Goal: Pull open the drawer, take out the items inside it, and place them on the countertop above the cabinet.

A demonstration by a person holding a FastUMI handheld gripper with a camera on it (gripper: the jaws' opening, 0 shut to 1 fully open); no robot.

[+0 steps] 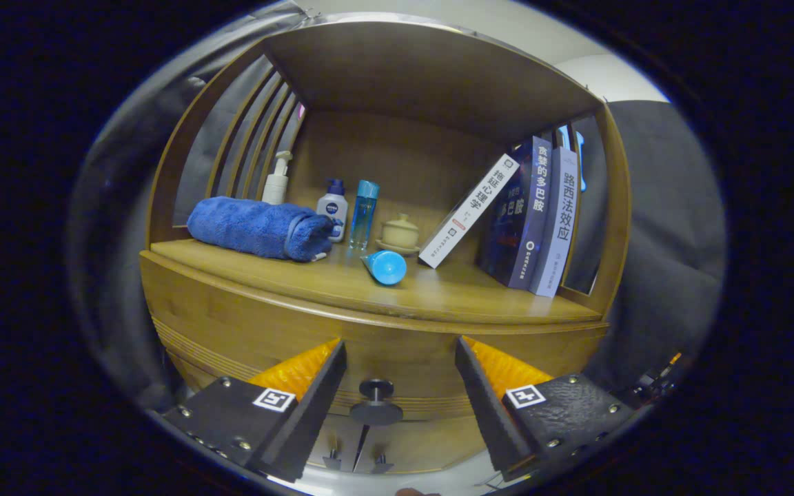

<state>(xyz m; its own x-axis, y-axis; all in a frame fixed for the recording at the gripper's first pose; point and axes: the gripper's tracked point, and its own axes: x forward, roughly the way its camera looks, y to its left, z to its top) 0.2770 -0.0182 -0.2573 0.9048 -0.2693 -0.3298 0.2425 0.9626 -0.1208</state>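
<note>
The wooden drawer front (397,358) with its small dark round knob (375,390) sat closed under the worktop (438,293). The gripper (400,365) had its fingers spread wide apart, gripping nothing, with the knob right between them but not touching. Up on the worktop were a rolled blue towel (259,227), a white pump bottle (276,180), a blue tube lying down (384,266), a small lidded ceramic pot (401,233) and some leaning books (528,213).
</note>
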